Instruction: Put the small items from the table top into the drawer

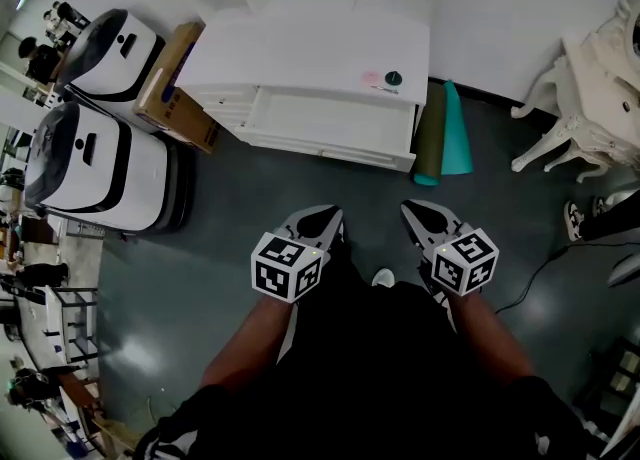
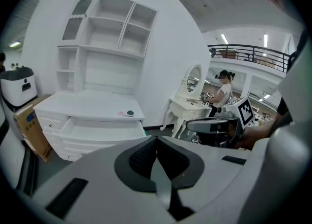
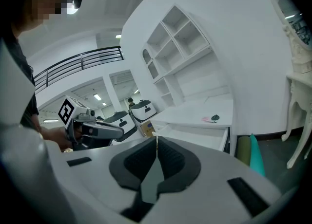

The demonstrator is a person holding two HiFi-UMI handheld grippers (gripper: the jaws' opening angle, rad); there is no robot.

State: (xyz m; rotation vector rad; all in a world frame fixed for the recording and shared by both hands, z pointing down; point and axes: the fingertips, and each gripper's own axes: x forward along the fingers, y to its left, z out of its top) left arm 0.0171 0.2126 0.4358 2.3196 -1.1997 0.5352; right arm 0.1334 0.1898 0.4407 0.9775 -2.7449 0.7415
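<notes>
Where both sets of jaws point, well ahead of them across dark floor, a white desk [image 1: 300, 43] with an open-shelved top unit stands against the wall. Off to the left of the left jaws, beyond the desk's corner, sit two white machines [image 1: 95, 163], with a cardboard box [image 1: 175, 88] between them and the desk. The drawer [image 1: 335, 116] under the desk top is pulled out toward the jaws. Ahead of the right jaws and just right of the drawer, an olive roll [image 1: 431, 133] and a teal roll [image 1: 456, 133] sit side by side against the desk's end. The left gripper [image 1: 325, 218] and right gripper [image 1: 418, 216] are held near each other, each with its jaws pressed together on nothing. Smallest, the pink item [image 1: 371, 78] and the dark round item [image 1: 393, 78] lie just beside each other at the desk top's front right edge, above the drawer's right end and well apart from both sets of jaws.
</notes>
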